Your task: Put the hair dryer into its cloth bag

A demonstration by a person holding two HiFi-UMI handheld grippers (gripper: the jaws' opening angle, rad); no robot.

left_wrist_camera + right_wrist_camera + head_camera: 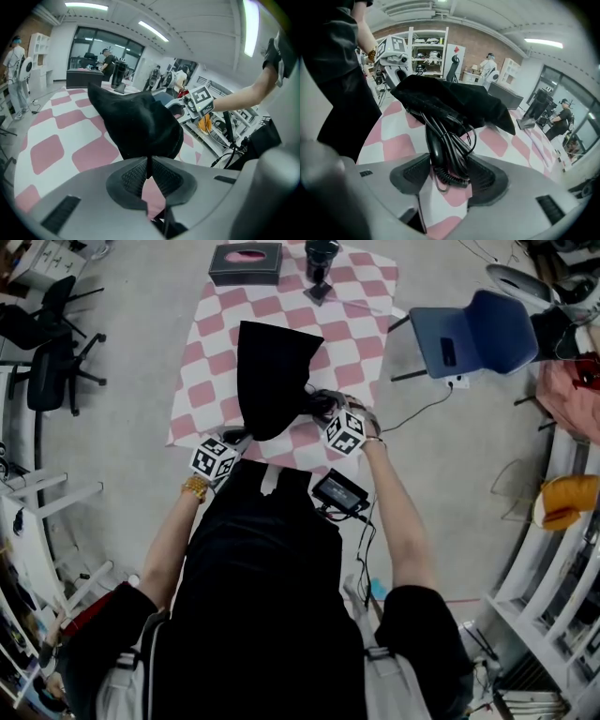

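Cloth bag lay lengthwise away from the claws, tip farthest, left claw pinched its rim, right claw clamped the hair dryer cord, dryer body hidden inside.

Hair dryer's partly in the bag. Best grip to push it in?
Likely the handle-and-cord bundle protruding from the mouth of the cloth bag, as it is the only exposed part. Come from the mouth end, jaws across the bundle's narrow width, in line with the bag.

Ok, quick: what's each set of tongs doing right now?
Left tongs: closed on the edge of the cloth bag.
Right tongs: closed around the hair dryer's bundled cord.
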